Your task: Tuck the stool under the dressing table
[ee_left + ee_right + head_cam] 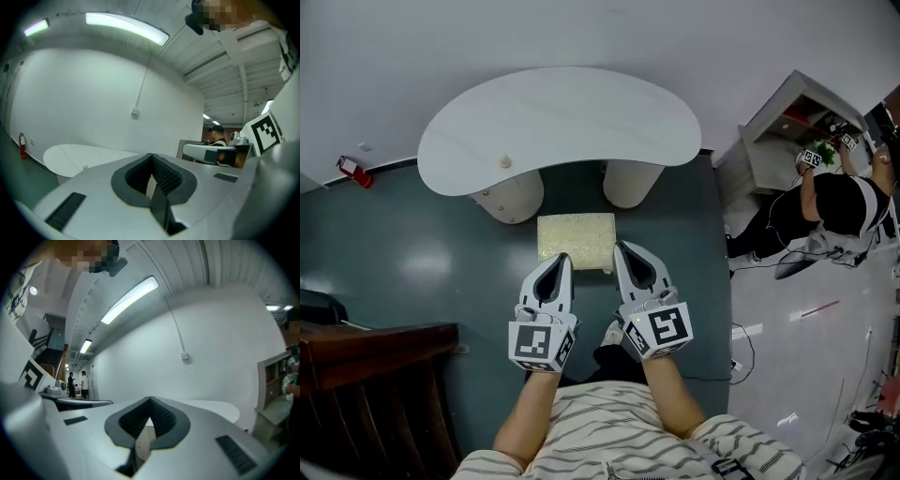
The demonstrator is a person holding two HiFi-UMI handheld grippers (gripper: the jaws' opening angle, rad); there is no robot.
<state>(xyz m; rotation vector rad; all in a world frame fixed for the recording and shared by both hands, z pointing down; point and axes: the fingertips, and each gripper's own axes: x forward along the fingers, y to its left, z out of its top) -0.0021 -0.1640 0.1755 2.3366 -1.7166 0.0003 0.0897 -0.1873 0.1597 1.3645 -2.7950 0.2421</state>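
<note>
The white kidney-shaped dressing table [553, 117] stands against the wall on two round cream legs [512, 196]. In front of it stands the stool [577, 240] with a pale yellow square seat, its far edge reaching between the legs. My left gripper [565, 258] and right gripper [622, 247] are both shut and empty, side by side, with their tips over the seat's near corners. Whether they touch it I cannot tell. In the left gripper view the left gripper [152, 180] points level toward the table top [79, 158]. In the right gripper view the right gripper [149, 417] also faces the table [213, 408].
Dark wooden furniture [375, 375] stands at the lower left. A red fire extinguisher [352, 171] lies by the wall. At the right a person [839, 206] works at a white cabinet [783, 122], with cables [741, 347] on the floor. A small knob [504, 161] sits on the table top.
</note>
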